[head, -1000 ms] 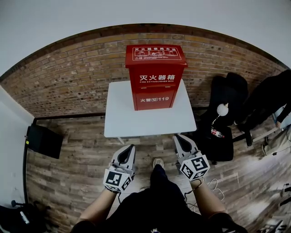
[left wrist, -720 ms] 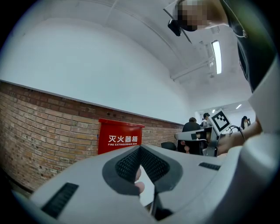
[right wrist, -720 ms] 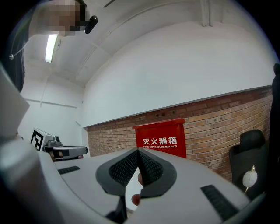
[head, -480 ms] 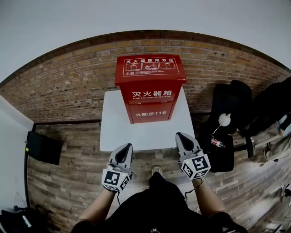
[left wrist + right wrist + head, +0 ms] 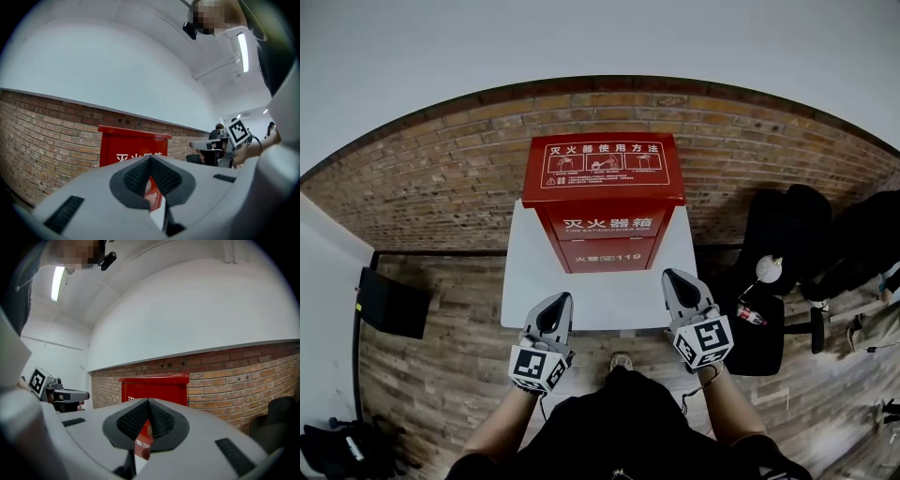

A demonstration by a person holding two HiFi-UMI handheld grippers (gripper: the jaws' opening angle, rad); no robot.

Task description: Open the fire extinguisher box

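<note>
Red fire extinguisher box upright, lid down, on far middle of white table, backed by brick wall. Left gripper over table's near left edge, jaws pressed together, nothing between. Right gripper over near right edge, likewise pressed together and empty, short of the box.

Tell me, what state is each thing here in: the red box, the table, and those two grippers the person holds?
Fire extinguisher box: upright on the table, lid down, shut.
White table: bears only the box.
Left gripper: shut, empty, not touching the box.
Right gripper: shut, empty, not touching the box.
</note>
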